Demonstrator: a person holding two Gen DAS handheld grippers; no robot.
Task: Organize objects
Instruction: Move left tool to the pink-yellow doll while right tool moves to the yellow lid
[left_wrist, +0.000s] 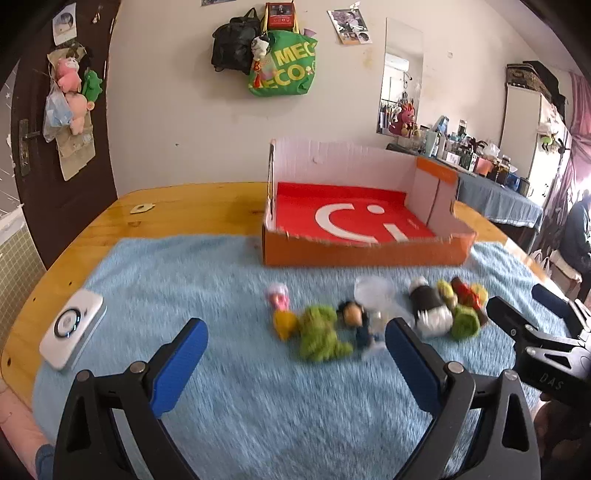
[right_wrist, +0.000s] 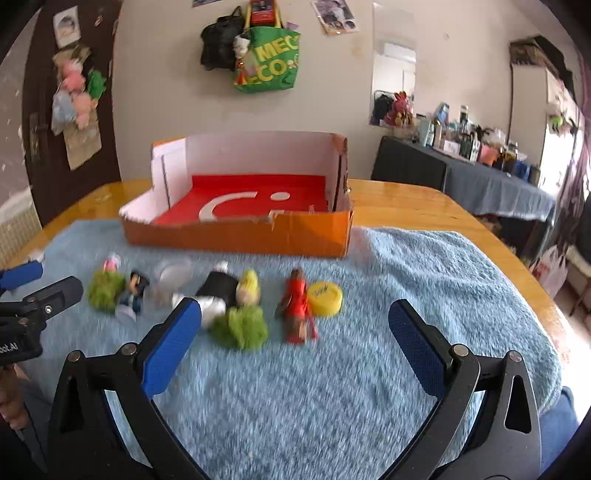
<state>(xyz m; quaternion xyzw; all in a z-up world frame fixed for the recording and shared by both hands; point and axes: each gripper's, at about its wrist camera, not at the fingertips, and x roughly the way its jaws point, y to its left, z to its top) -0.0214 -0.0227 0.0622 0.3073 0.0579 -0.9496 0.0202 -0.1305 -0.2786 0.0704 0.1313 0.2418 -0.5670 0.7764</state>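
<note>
On the blue towel (right_wrist: 406, 266), small soft toys (left_wrist: 321, 332) lie in a row at six o'clock of the orange box (left_wrist: 362, 254), likely light and squashy, best pinched mid-body, with left gripper (left_wrist: 295, 354) and right gripper (right_wrist: 295, 347) both spread wide, holding nothing.

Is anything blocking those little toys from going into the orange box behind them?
Nothing visible does. The toys lie in a row on the blue towel, with bare towel between them and the orange box. Its low front wall faces them and the red floor inside looks empty.
</note>
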